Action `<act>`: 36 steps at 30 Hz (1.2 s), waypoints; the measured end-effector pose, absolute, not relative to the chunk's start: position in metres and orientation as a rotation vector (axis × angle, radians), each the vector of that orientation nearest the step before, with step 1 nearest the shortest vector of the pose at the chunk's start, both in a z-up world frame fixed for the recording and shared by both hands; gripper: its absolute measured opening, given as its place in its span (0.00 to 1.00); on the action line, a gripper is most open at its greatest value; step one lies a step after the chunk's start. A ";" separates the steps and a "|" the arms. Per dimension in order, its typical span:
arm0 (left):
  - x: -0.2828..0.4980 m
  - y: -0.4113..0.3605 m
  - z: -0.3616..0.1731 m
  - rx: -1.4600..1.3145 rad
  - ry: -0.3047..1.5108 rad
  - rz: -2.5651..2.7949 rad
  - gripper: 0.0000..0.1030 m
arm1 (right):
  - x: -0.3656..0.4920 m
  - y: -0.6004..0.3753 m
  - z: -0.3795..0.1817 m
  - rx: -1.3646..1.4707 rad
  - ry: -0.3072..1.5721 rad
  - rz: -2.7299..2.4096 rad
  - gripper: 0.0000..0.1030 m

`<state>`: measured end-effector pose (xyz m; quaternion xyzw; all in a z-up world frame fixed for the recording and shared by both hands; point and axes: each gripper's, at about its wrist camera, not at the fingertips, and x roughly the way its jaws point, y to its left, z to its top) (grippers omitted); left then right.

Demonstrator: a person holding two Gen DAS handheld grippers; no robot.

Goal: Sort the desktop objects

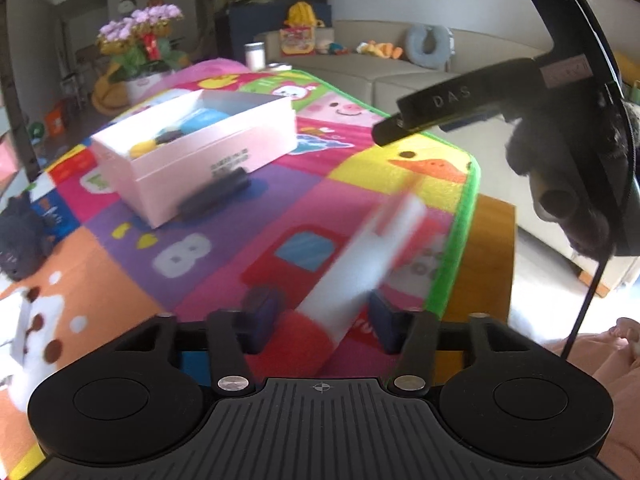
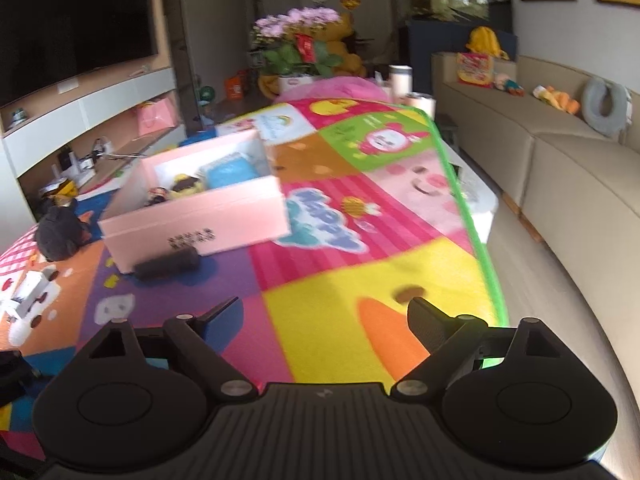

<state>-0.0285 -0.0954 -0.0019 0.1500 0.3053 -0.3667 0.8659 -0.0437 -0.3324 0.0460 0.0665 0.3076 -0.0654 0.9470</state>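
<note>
Seen from the left wrist: one red-and-white tube (image 1: 360,264), blurred, long axis running from the red end low between the fingers up and to the right toward the white end, slanting away from the pink box (image 1: 196,156). Left gripper (image 1: 320,320) closed in on that tube, blue pads (image 1: 262,316) at either side of its red lower end; actual pressing contact hard to make out through the blur. One dark cylinder (image 1: 216,194) lying along the front wall of the pink box, touching or just beside it, long axis parallel to that wall. One dark plush toy (image 1: 20,236) left of the box, apart from it. Inside the box: a blue item, a yellow item and a dark item, one of each as far as can be told. All on the colourful play mat (image 1: 192,256).

Seen from the right wrist: right gripper (image 2: 324,320) spread wide, nothing between the fingers, over the yellow patch of the mat, right of and nearer than the box. One white toy vehicle (image 2: 28,292) left of the box, beyond the dark plush.
</note>
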 end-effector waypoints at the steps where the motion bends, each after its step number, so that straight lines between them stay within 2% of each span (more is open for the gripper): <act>1: -0.026 -0.090 -0.001 0.306 0.646 -0.745 0.41 | -0.038 -0.327 0.048 0.124 0.621 -0.119 0.88; 6: -0.022 -0.042 -0.001 0.257 0.683 -0.590 0.39 | -0.009 -0.295 0.051 0.086 0.613 -0.027 0.89; 10: -0.025 -0.003 -0.001 0.216 0.715 -0.477 0.41 | 0.025 -0.265 0.042 0.061 0.642 0.046 0.89; 13: -0.025 0.021 0.001 0.167 0.722 -0.415 0.51 | 0.054 -0.246 0.030 0.088 0.682 0.076 0.89; 18: -0.029 0.050 0.012 0.069 0.678 -0.382 0.91 | 0.092 -0.222 0.005 0.101 0.753 0.050 0.89; 19: -0.026 0.056 0.015 0.049 0.662 -0.348 0.95 | 0.095 -0.219 0.002 0.101 0.758 0.050 0.89; 23: -0.002 0.074 0.020 -0.032 0.662 -0.179 0.95 | 0.090 -0.210 0.001 0.035 0.738 0.067 0.74; 24: 0.006 0.077 0.020 -0.051 0.658 -0.150 0.95 | 0.088 -0.209 0.001 0.024 0.737 0.078 0.72; 36: 0.056 0.048 0.002 -0.078 0.762 -0.147 0.95 | 0.028 -0.259 0.005 0.066 0.736 0.034 0.72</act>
